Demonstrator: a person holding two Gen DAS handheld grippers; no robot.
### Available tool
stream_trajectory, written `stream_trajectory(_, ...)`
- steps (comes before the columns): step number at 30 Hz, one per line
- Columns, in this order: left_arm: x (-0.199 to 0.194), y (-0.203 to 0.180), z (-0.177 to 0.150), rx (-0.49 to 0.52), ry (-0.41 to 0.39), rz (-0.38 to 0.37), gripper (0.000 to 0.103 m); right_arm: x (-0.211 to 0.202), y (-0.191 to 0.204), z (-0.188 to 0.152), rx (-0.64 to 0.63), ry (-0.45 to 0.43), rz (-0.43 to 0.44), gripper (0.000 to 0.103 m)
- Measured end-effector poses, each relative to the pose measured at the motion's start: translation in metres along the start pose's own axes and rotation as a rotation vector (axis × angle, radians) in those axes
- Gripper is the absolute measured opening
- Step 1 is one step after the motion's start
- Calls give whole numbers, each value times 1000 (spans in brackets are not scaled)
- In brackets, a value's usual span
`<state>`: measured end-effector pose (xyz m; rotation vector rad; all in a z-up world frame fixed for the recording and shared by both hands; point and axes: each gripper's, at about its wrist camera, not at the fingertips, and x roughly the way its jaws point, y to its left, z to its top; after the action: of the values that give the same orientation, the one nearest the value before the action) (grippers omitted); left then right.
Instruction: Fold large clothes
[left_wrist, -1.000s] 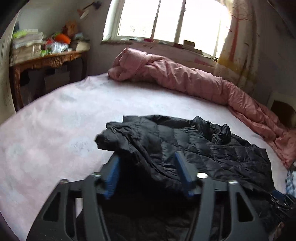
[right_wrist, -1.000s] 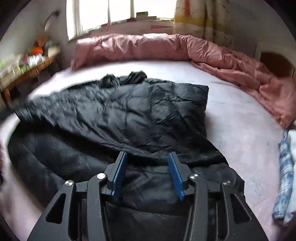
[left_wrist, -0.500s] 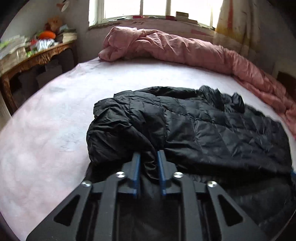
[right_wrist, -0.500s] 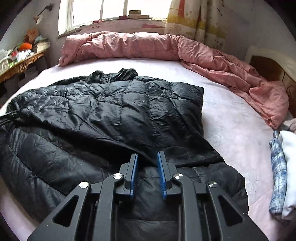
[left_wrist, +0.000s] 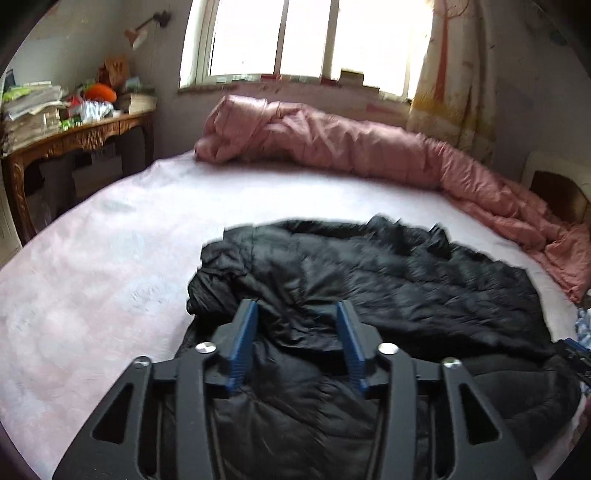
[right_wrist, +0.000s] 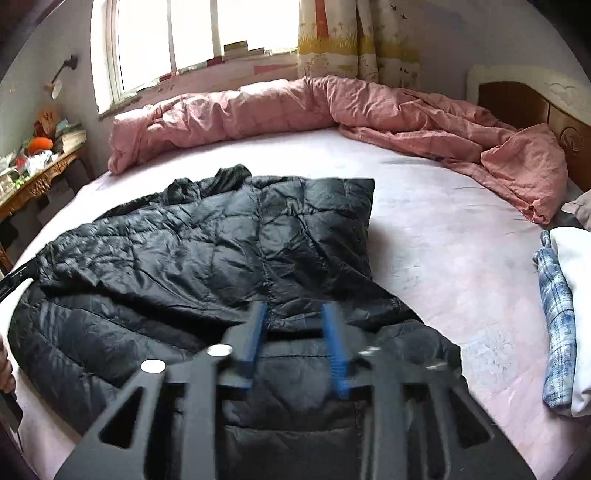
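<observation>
Black jacket (right_wrist: 207, 251) lies folded on the bed (right_wrist: 443, 236). Left gripper (left_wrist: 297, 332) and right gripper (right_wrist: 295, 332) above it, jaws spread, empty.

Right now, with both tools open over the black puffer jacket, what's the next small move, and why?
Probably lower the left tool onto the bunched sleeve of the black puffer jacket and grip it: that side is crumpled, and both the left and right tool are open, holding nothing.

both hand-held grippers, left (left_wrist: 295, 321) and right (right_wrist: 295, 325), released the jacket (right_wrist: 221, 251).
</observation>
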<state>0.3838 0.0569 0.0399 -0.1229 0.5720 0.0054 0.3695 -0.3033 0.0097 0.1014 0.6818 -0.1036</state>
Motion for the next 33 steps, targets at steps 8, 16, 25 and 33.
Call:
stream_trajectory(8,-61,31,-48,24,-46,106,94,-37,-18,-24,-2,-90,-220,77)
stream_trajectory(16,-45,70,-74,-83,42,91,97,-55,-50,-77,170,-45,-108,83)
stream_trajectory(25,-22,73,-81,-101,152,-43,7,-31,-86,-88,320,61,47,51)
stream_trajectory(33,-68,63,-83,-23,134,9,3,-69,-67,-88,242,42,-10,9)
